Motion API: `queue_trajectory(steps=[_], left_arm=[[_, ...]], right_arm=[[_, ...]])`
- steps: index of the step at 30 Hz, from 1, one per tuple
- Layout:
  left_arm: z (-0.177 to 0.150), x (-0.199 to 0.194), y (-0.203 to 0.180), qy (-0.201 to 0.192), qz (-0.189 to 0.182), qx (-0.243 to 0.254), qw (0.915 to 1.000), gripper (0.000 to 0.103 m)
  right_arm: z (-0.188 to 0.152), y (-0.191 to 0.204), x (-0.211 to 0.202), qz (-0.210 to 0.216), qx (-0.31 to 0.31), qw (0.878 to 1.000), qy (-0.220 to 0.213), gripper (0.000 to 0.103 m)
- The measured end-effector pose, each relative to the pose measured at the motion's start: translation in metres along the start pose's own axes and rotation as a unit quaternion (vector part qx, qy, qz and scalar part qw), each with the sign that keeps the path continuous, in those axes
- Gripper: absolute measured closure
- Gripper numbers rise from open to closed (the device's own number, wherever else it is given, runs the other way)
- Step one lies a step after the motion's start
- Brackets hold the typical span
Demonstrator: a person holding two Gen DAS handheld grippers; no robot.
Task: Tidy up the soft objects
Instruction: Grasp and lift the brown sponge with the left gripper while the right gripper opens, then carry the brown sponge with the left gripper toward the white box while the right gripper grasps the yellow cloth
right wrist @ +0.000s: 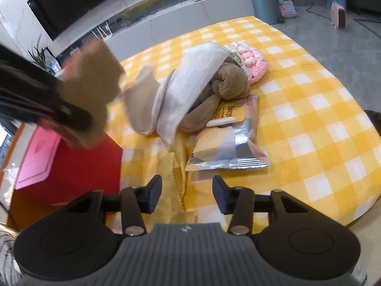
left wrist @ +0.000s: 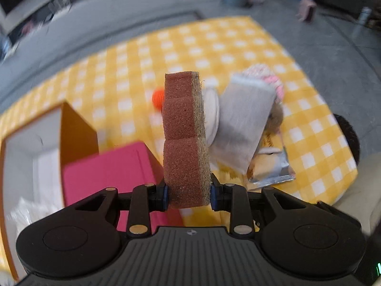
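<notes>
sponge: brown sponge (left wrist: 185, 140) with a tan scrub face on its right side, up off the table, above the near edge of the pink box
sponge axis: long axis runs straight away from the left gripper (left wrist: 189, 196), standing on edge, far end free
left gripper: clamped on the sponge's near end, pads pressing both flat faces
right gripper: right gripper (right wrist: 188, 194) jaws apart, nothing between them; yellow cloth (right wrist: 177, 178) with a zigzag edge lies just below
boxes: pink box (left wrist: 107, 174) at the table's left edge, lid on; orange-walled box (left wrist: 31, 147) beside it, open, something white and blurred inside
pile: stuffed bear (right wrist: 223, 90) under a white towel (right wrist: 190, 81), pink knit piece (right wrist: 254, 64) behind, snack bag (right wrist: 228, 143) touching the bear in front, small orange ball (left wrist: 157, 99) further back
room: checked tablecloth (right wrist: 309, 109) bare to the right of the pile and along the far edge
</notes>
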State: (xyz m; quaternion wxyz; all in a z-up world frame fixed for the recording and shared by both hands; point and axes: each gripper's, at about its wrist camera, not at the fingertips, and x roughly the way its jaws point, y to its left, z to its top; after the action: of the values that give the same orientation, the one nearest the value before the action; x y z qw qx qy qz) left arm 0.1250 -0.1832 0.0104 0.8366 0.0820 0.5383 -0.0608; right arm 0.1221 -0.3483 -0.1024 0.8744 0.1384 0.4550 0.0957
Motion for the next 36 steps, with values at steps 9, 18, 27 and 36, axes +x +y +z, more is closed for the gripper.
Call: queue_trajectory(steps=[9,18,27,36], left_arm=[[-0.035,-0.036,0.062,-0.090,-0.066,0.000,0.9937,0.068],[-0.074,-0.042,0.110,-0.161,-0.077,-0.034,0.9834,0.068],[-0.083,-0.035,0.139,-0.191,-0.092,-0.064,0.9751,0.068],[-0.099,-0.039,0.163,-0.205,-0.106,-0.085,0.9694,0.068]], right_arm=[[0.004,0.015,0.005,-0.049,-0.028,0.998,0.005,0.030],[0.006,0.034,0.022,-0.068,-0.044,0.997,0.008,0.025],[0.003,0.057,0.053,-0.116,-0.090,0.989,0.024,0.025],[0.000,0.058,0.068,-0.137,-0.097,0.985,0.033,0.028]])
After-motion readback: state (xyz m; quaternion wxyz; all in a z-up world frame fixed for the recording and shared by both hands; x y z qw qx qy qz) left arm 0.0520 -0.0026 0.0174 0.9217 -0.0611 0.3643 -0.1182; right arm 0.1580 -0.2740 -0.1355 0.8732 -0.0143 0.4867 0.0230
